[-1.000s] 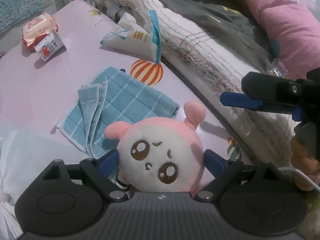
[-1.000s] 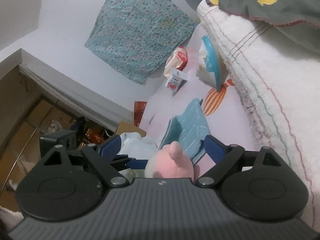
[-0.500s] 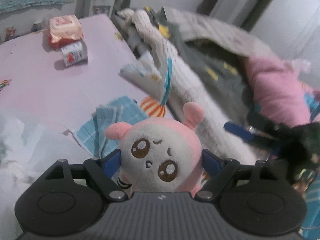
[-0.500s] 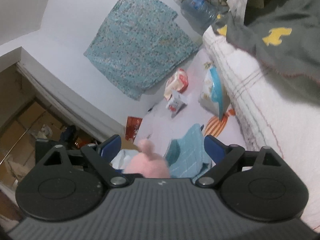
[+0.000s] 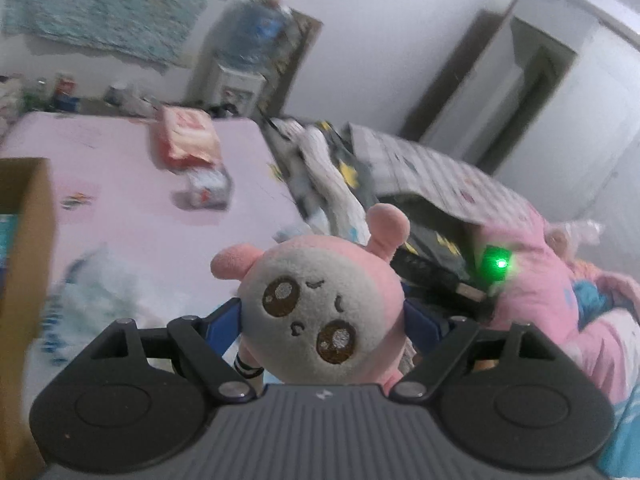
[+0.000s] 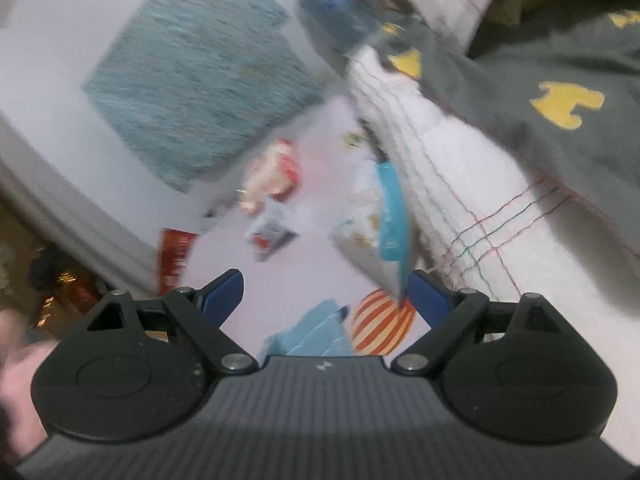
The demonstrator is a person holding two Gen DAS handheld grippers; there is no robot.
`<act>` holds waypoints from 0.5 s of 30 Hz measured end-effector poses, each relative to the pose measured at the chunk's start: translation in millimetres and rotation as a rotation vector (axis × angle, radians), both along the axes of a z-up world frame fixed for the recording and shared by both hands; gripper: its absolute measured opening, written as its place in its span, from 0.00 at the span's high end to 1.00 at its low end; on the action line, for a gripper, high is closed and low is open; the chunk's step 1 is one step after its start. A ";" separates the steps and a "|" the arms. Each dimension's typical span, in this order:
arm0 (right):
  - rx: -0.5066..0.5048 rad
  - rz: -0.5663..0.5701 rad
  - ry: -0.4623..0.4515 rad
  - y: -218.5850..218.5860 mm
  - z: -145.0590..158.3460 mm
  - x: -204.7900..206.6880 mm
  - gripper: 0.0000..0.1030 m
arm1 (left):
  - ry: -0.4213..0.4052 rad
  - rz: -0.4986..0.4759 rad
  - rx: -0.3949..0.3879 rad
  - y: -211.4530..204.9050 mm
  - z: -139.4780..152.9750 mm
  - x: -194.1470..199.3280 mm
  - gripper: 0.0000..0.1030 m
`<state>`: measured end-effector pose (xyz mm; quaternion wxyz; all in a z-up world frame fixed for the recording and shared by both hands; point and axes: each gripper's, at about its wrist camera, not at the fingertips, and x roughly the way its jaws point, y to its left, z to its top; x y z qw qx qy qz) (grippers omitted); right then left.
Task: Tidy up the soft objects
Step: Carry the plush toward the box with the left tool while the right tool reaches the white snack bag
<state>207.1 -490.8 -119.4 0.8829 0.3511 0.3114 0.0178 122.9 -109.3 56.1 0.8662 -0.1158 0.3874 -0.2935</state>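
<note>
Transport looks like the step in hand: the left tongs (image 5: 322, 312) pinch the pink plush doll (image 5: 320, 312) by the sides of its round head, its face turned to the camera, held clear above the pink mattress (image 5: 132, 208). A cardboard box (image 5: 28, 240) stands at the mattress's left edge, so the next move probably calls for swinging the doll over that opening and letting go, though blur leaves the box's contents unclear. The right tongs (image 6: 326, 298) are spread but closing slightly, with nothing between them. Only the right view shows the blue towel (image 6: 310, 336) lying below those tongs, beside a striped ball print and near the white blanket (image 6: 460, 200); only the left view shows the doll and box.
</note>
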 end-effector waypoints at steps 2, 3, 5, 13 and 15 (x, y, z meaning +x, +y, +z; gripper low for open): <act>-0.167 0.004 -0.014 15.3 8.6 14.2 0.16 | -0.012 0.047 0.001 19.3 6.6 -2.6 0.17; -0.251 0.026 -0.032 24.8 13.8 22.0 0.16 | -0.016 0.068 0.001 27.7 9.6 -3.6 0.16; -0.380 0.086 -0.046 41.2 20.0 39.1 0.16 | -0.025 0.115 0.004 49.3 15.8 -5.1 0.16; -0.709 0.319 0.137 88.6 -0.5 119.3 0.20 | -0.047 0.387 0.104 145.1 33.5 1.4 0.16; -0.755 0.348 0.207 95.4 -13.8 132.7 0.25 | -0.028 0.436 0.133 166.0 30.8 8.7 0.16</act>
